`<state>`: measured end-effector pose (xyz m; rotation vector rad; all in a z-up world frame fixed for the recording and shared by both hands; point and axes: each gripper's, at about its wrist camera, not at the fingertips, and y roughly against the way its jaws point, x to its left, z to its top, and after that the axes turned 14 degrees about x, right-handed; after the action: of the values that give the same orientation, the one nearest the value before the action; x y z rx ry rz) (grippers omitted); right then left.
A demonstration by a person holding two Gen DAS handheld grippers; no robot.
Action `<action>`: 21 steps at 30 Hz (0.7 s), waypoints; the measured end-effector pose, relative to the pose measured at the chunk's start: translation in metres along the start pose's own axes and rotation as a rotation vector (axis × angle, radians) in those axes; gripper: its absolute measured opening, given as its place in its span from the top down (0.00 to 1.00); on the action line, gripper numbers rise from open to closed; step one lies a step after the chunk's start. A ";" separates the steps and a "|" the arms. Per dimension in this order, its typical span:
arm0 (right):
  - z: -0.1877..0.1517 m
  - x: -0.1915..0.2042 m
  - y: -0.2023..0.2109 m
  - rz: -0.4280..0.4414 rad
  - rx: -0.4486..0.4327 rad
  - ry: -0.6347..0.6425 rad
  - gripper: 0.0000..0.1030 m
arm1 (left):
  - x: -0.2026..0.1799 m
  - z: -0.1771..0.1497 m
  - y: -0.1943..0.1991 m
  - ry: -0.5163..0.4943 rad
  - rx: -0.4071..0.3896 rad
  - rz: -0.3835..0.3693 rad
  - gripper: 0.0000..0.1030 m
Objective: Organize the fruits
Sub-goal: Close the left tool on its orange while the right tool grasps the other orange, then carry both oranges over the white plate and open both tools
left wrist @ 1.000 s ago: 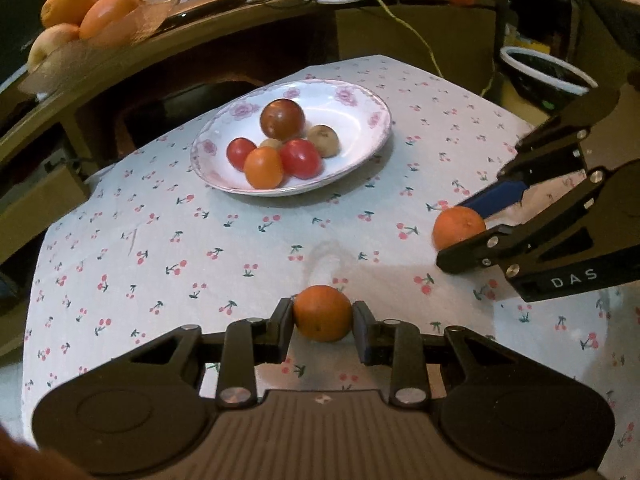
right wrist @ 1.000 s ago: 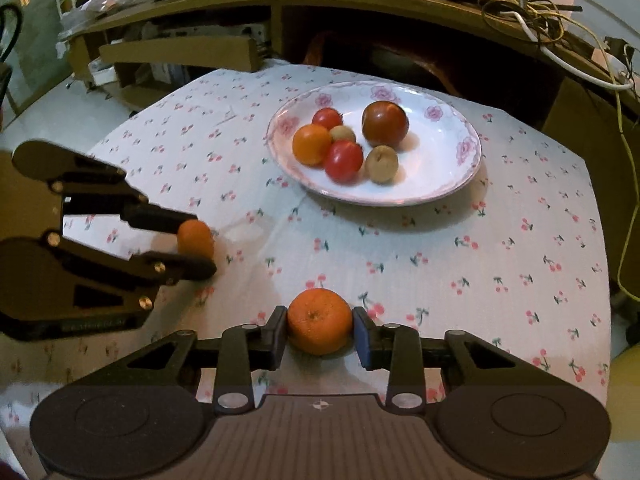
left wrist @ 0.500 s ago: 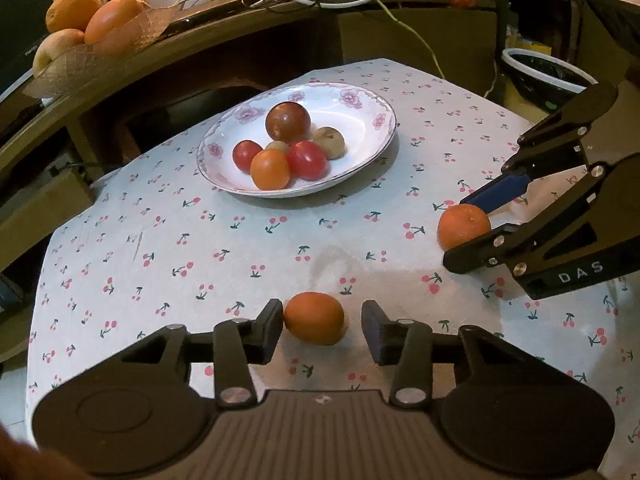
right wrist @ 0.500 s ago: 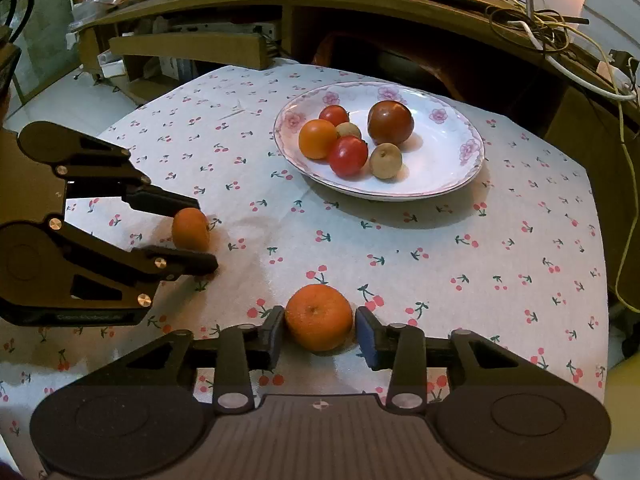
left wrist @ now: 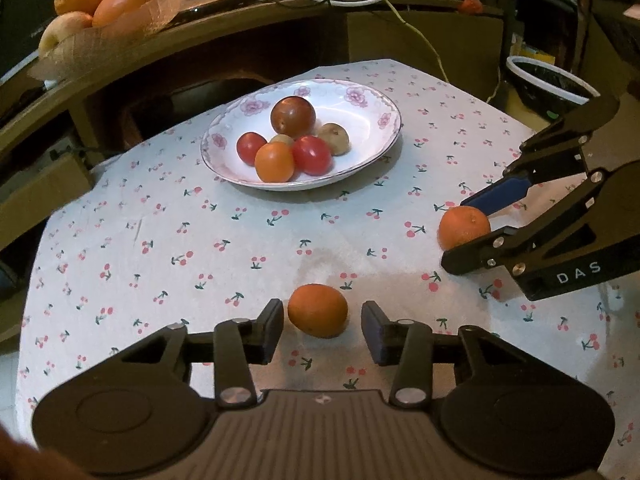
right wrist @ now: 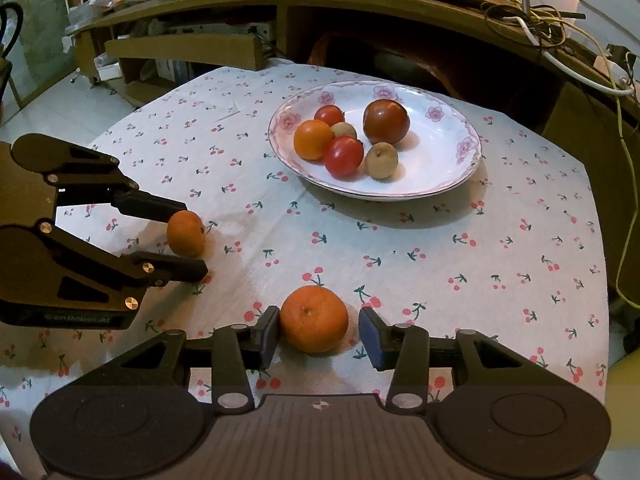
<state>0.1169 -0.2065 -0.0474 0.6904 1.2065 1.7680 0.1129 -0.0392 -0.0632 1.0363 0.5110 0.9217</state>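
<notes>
A small orange (left wrist: 318, 310) lies on the cherry-print tablecloth between the jaws of my left gripper (left wrist: 322, 320). Those jaws are closing, with a gap showing on both sides of the fruit. A second orange (right wrist: 314, 318) rests on the cloth between the jaws of my right gripper (right wrist: 318, 332). They are opening, and the right pad stands clear of it. Each gripper appears side-on in the other's view, the right gripper (left wrist: 456, 232) and the left gripper (right wrist: 196, 242). Further back, a flowered white plate (left wrist: 376, 100) holds several tomatoes and small fruits.
A curved wooden desk (left wrist: 240, 24) rings the far side of the table, carrying loose cables and a basket of oranges (left wrist: 92, 4). A dark bin with a white rim (left wrist: 548, 80) stands at the far right. The cloth drops off at the table's edges.
Both grippers were shut on their oranges a second ago. Their jaws have since spread, and each orange now sits loose on the cloth between them. Neither hand has shifted.
</notes>
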 end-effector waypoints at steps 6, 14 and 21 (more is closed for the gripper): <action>0.000 0.000 0.000 0.007 0.011 -0.007 0.66 | -0.003 0.002 0.000 0.005 0.010 -0.017 0.65; 0.003 0.004 0.004 0.001 0.007 -0.010 0.67 | -0.004 0.010 0.002 0.010 0.002 -0.029 0.65; 0.015 0.000 0.012 -0.002 -0.039 -0.037 0.67 | -0.003 0.029 0.010 0.030 -0.053 -0.029 0.65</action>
<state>0.1250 -0.2019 -0.0303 0.6959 1.1448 1.7655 0.1285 -0.0544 -0.0412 0.9663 0.5231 0.9222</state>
